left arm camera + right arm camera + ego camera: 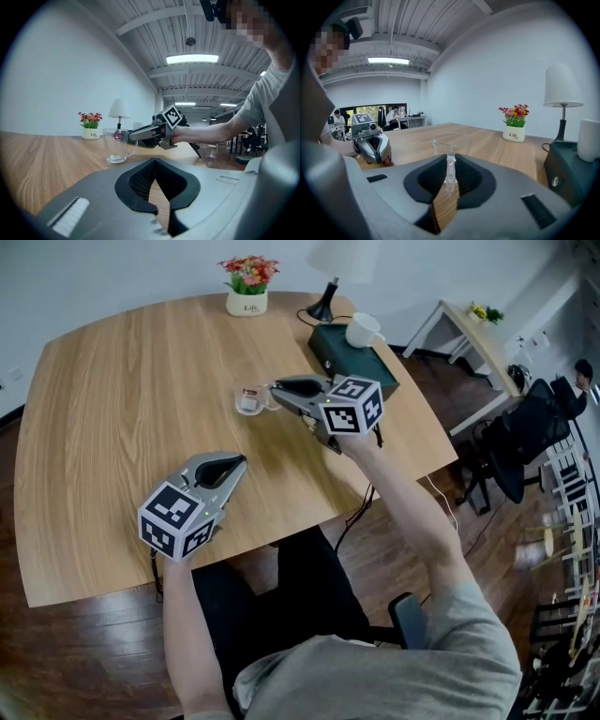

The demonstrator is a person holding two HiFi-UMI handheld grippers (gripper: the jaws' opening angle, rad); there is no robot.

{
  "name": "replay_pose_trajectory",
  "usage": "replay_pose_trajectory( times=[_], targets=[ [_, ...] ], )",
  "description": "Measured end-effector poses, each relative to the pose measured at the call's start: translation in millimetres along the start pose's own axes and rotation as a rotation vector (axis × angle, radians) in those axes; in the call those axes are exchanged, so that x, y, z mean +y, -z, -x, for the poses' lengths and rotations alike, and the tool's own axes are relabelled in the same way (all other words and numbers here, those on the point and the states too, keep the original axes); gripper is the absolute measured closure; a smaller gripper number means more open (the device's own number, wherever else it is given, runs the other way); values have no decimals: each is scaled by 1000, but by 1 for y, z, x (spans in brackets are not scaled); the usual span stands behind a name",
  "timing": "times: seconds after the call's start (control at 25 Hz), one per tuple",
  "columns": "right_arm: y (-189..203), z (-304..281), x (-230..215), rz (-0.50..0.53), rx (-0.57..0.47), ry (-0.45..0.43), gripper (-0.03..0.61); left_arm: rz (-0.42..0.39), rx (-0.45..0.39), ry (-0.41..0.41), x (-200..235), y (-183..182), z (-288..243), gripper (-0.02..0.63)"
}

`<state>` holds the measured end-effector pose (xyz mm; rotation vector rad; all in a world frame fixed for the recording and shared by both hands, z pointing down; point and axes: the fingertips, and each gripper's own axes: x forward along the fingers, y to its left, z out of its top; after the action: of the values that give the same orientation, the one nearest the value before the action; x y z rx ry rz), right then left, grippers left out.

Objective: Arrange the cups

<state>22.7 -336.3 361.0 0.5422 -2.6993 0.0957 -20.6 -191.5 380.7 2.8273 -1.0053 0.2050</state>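
Observation:
A clear glass cup (248,400) with a small red label stands near the middle of the wooden table (112,409). My right gripper (274,388) reaches in from the right and is shut on its handle. In the right gripper view the handle (450,171) stands upright between the jaws of this gripper (450,161), with the cup's bowl (452,142) just beyond. The left gripper view shows the cup (116,146) with its base at the tabletop. A white mug (363,330) sits on a dark green box (349,360). My left gripper (239,461) rests low near the front edge, shut and empty.
A white pot of red flowers (247,294) and a lamp (326,302) stand at the table's far edge. A black cable runs off the right side of the table. Office chairs and a side table are off to the right.

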Motion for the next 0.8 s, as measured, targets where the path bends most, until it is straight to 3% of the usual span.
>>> replay_pose_trajectory(
  times=[0.4,0.8],
  targets=[
    [-7,79,-27,-42,-90,69,509,2,-2,-1,0,0,1,604],
    [-33,208,-149,-55,-149,356,509,4,-3,-9,0,-1,0,604]
  ],
)
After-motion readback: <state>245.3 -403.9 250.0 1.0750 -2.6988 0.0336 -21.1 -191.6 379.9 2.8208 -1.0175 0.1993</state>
